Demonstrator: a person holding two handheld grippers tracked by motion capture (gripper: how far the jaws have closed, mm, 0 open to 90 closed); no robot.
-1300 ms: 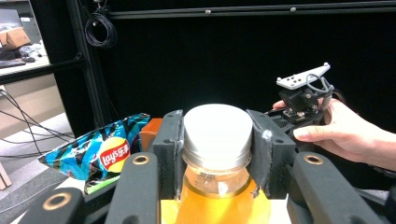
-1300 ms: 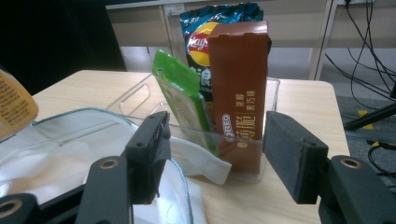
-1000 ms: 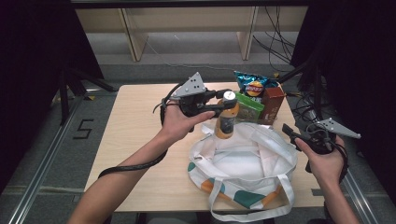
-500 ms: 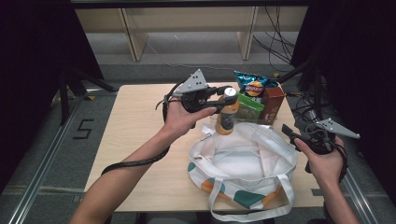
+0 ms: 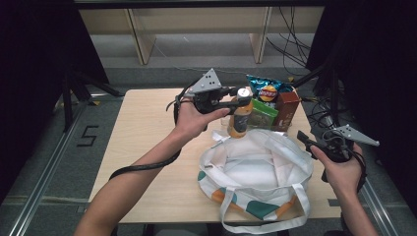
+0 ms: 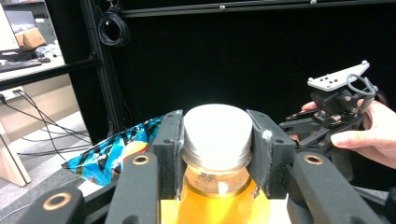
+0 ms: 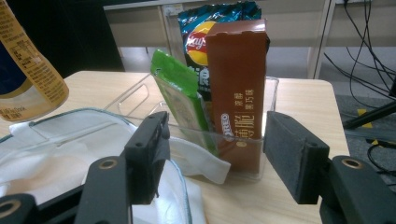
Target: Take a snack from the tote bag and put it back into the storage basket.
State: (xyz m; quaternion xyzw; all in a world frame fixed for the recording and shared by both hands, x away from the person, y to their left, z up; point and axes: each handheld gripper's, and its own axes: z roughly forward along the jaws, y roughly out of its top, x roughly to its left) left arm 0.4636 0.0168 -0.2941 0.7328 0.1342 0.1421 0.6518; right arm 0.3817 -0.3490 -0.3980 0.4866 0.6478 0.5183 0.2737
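Left gripper [image 5: 235,102] clamps the juice bottle [image 5: 240,119] by its white cap: rigid, likely heavy, could swing. Right gripper [image 7: 212,149] waits, jaws wide, holding nothing.

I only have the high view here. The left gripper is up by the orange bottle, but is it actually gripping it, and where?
Observer: Yes. In the left gripper view, the left gripper has its jaws closed on the white cap of the orange bottle, one pad on each side.
Operator: And the right gripper, is it holding anything?
Observer: No. In the right gripper view, the right gripper has its jaws open with nothing between them, facing the clear bin.
Operator: What stands in that bin?
Observer: A brown Oreo box stands upright, a green packet leans beside it, and a chip bag is behind.
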